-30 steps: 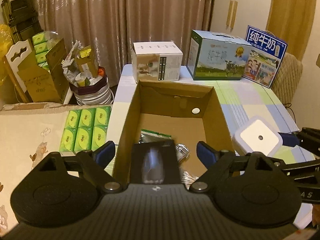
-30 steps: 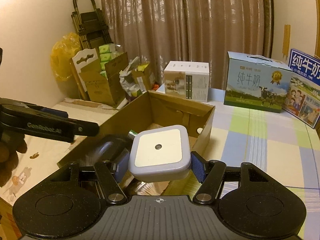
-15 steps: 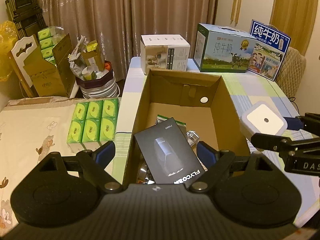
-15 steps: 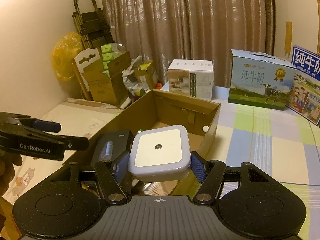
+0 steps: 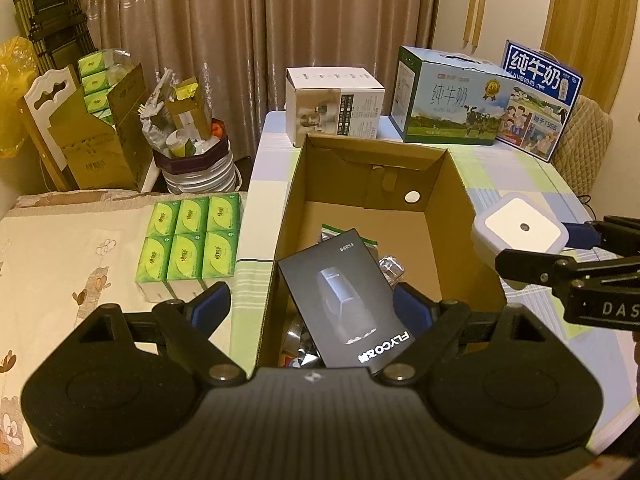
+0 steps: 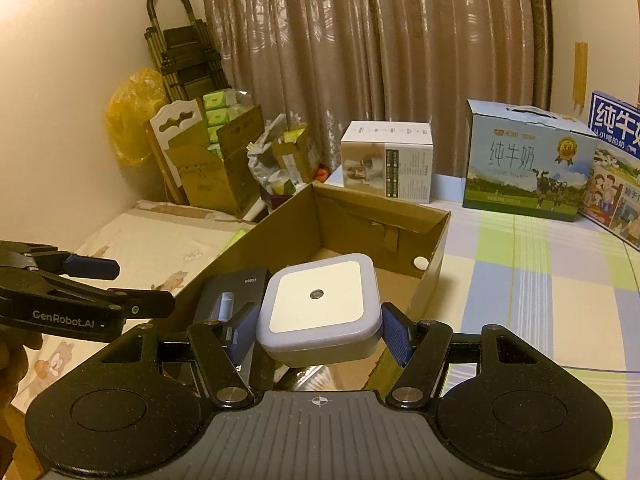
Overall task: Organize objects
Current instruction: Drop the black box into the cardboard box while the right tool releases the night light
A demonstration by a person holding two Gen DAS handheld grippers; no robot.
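The left gripper [image 5: 310,306] hangs over the near end of an open cardboard box [image 5: 454,184], its blue-padded fingers [image 5: 211,305] spread wide with nothing between them. Just below and ahead of it, a black FLYCO product box [image 5: 343,298] lies tilted inside the cardboard box, resting on top of shiny clutter that includes a green-edged packet [image 5: 330,232] and a clear faceted item [image 5: 391,269]; its right corner is close to the right finger, though I cannot tell whether they touch. The right gripper [image 6: 318,330] has its fingers [image 6: 396,332] closed against the two sides of a square white night light [image 6: 320,300] with a small round sensor at its centre, held level above the near right corner of the cardboard box. In the left wrist view the same night light [image 5: 520,230] sits just beyond the box's right wall, above the checked cloth of the surface [image 5: 508,168]. At the far edge of the surface stand a white appliance carton [image 5: 334,106] and two milk cartons [image 5: 454,98], one green and blue, one dark blue. To the left, on a cream patterned cloth, sits a six-pack of green tissue packs [image 5: 188,238], and further back a brown carton [image 5: 98,144] with more tissue packs.
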